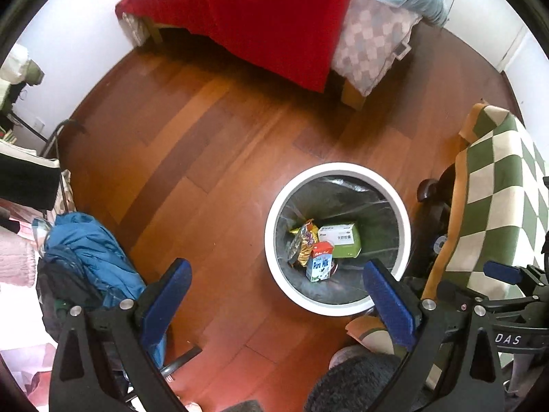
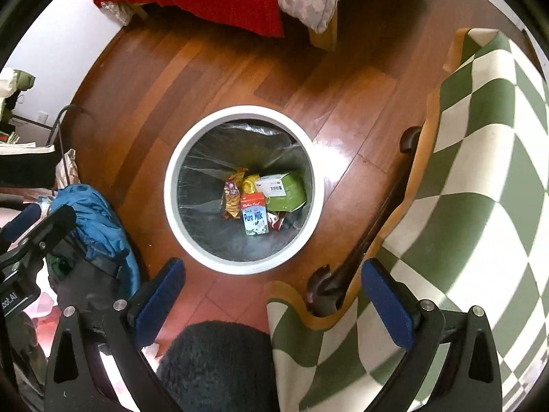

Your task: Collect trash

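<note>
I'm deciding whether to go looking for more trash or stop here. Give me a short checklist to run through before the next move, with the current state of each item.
1. Left claw empty and open: ok.
2. Right claw empty and open: ok.
3. Milk carton, green box and snack wrapper inside the bin, not on its rim: ok.
4. Room left in the bin: ok, items sit low at the bottom.
5. Liner in place: ok.
6. No trash left on the wooden floor: ok for the visible floor; under the bed, cannot tell.

Probably a home bedroom: bed (image 1: 260, 31), wooden floor (image 1: 192, 144), clothes heaped.
</note>
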`<action>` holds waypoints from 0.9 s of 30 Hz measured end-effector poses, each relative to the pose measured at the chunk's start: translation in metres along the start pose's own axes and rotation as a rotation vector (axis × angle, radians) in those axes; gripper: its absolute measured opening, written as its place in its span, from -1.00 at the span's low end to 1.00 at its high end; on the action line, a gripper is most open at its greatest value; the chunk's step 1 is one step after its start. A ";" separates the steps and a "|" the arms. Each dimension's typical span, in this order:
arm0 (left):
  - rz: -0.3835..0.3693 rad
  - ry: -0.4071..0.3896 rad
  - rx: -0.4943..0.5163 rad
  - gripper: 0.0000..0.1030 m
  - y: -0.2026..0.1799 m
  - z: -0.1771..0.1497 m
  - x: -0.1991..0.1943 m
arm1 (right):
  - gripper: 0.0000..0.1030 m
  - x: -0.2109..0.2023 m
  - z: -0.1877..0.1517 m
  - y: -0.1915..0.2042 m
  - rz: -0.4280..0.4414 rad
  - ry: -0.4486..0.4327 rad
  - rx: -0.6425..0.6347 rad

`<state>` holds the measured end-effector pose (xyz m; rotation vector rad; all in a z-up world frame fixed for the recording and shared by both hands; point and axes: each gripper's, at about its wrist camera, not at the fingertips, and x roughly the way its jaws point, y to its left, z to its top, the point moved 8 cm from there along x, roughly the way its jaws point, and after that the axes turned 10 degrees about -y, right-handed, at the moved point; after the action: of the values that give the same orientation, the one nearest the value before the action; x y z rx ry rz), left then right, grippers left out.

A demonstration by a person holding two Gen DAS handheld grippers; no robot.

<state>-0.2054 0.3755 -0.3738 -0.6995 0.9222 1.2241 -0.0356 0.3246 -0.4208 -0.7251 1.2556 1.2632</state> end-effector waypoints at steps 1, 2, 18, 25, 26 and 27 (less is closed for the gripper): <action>0.002 -0.011 0.001 0.98 -0.001 0.000 -0.006 | 1.00 -0.008 -0.001 0.000 0.004 -0.011 -0.001; 0.005 -0.026 0.003 0.98 -0.002 0.001 -0.014 | 1.00 -0.015 -0.001 0.001 0.008 -0.021 -0.002; -0.023 -0.209 0.031 0.98 -0.031 0.010 -0.124 | 1.00 -0.157 -0.019 0.003 0.097 -0.254 0.016; 0.005 -0.294 0.044 0.98 -0.047 0.012 -0.174 | 1.00 -0.228 -0.040 -0.014 0.232 -0.383 0.105; 0.004 -0.309 0.047 0.98 -0.053 0.012 -0.181 | 1.00 -0.240 -0.045 -0.024 0.243 -0.404 0.133; -0.003 -0.321 0.049 0.98 -0.058 0.012 -0.186 | 1.00 -0.246 -0.047 -0.032 0.246 -0.416 0.150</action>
<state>-0.1612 0.2861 -0.2062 -0.4478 0.6820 1.2626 0.0189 0.2031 -0.2064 -0.1862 1.0981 1.4133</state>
